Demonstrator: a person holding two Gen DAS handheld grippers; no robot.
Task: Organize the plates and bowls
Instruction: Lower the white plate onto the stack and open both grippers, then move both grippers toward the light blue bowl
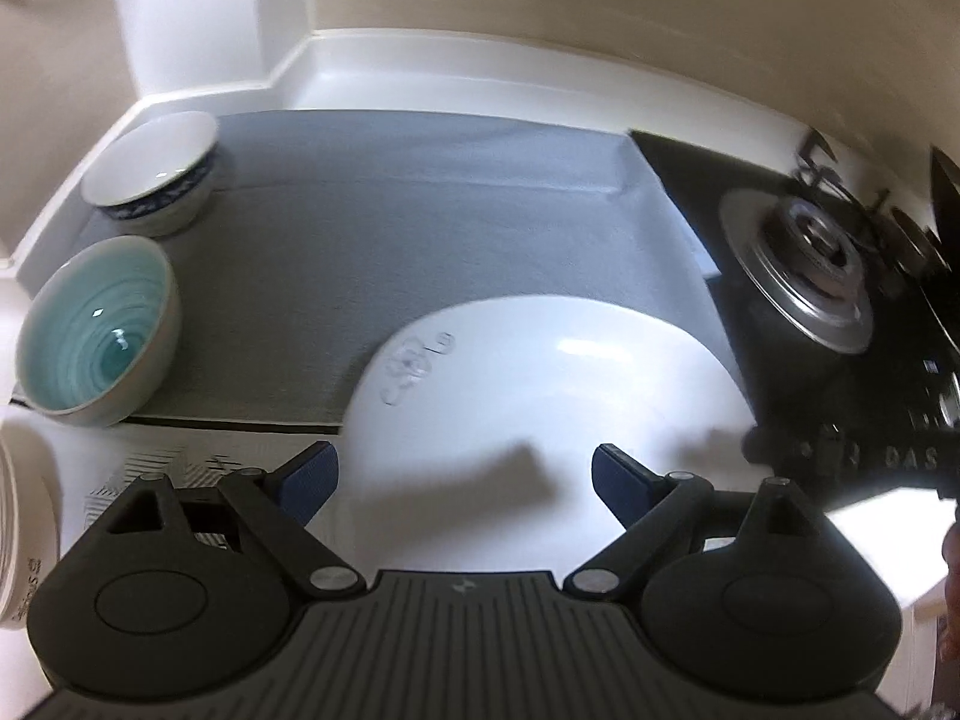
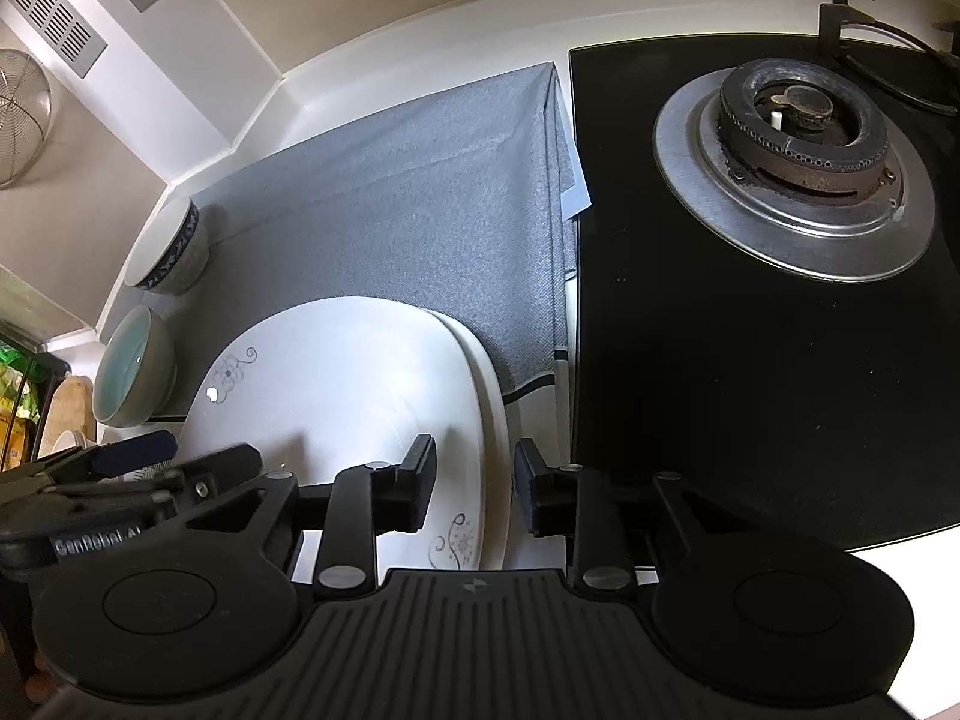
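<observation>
Two stacked white plates (image 2: 354,378) with a grey flower print lie at the front of the grey mat (image 2: 390,204); the top plate also shows in the left wrist view (image 1: 540,384). My right gripper (image 2: 474,489) is open, its fingers either side of the plates' right rim. My left gripper (image 1: 465,480) is open and empty, just above the plates' near side. A teal-glazed bowl (image 1: 96,330) and a white bowl with a blue pattern (image 1: 150,171) stand upright at the mat's left edge; both bowls also show in the right wrist view, teal (image 2: 132,372) and blue-patterned (image 2: 171,252).
A black gas hob (image 2: 750,360) with a steel burner (image 2: 792,168) lies right of the mat. White walls close the counter's back and left corner. A white container (image 1: 24,516) stands at the front left. A wire strainer (image 2: 18,114) hangs far left.
</observation>
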